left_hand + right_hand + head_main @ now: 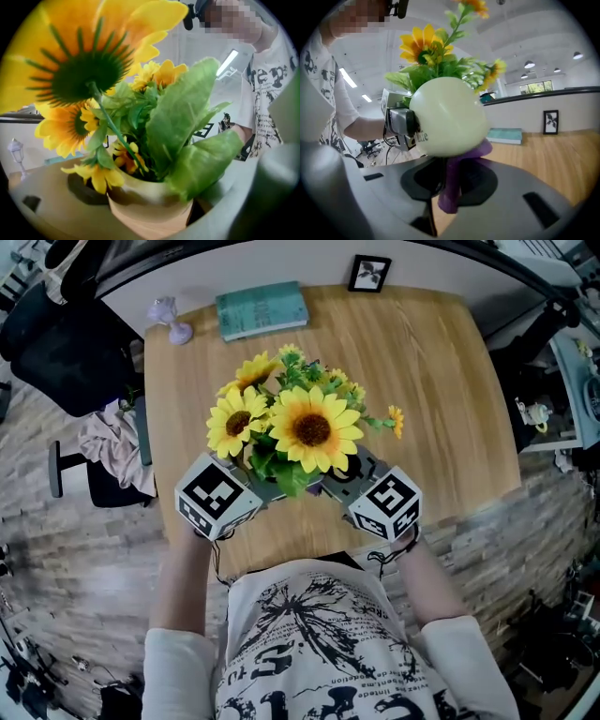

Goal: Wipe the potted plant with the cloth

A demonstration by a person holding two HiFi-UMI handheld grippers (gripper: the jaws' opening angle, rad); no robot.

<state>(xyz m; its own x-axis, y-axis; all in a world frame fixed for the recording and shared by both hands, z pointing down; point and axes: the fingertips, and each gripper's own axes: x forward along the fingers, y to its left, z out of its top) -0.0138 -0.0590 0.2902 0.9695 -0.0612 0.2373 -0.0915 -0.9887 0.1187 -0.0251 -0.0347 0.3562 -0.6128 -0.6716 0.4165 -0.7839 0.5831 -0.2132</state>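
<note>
Seemingly mid-wipe, the left gripper (147, 208) clamps the pot (445, 117) while the right gripper (450, 197) pinches the cloth (454, 173) against its side.

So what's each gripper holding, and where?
Right gripper pinches the purple cloth by its lower end. Left gripper appears clamped on the pot, at its sides.

Wooden table (441, 381), light oak top.
- Teal book (262, 309): flat, at far edge.
- Small pale lantern ornament (170, 321): upright, left of the book.
- Black-framed picture (369, 274): upright, right of the book.
</note>
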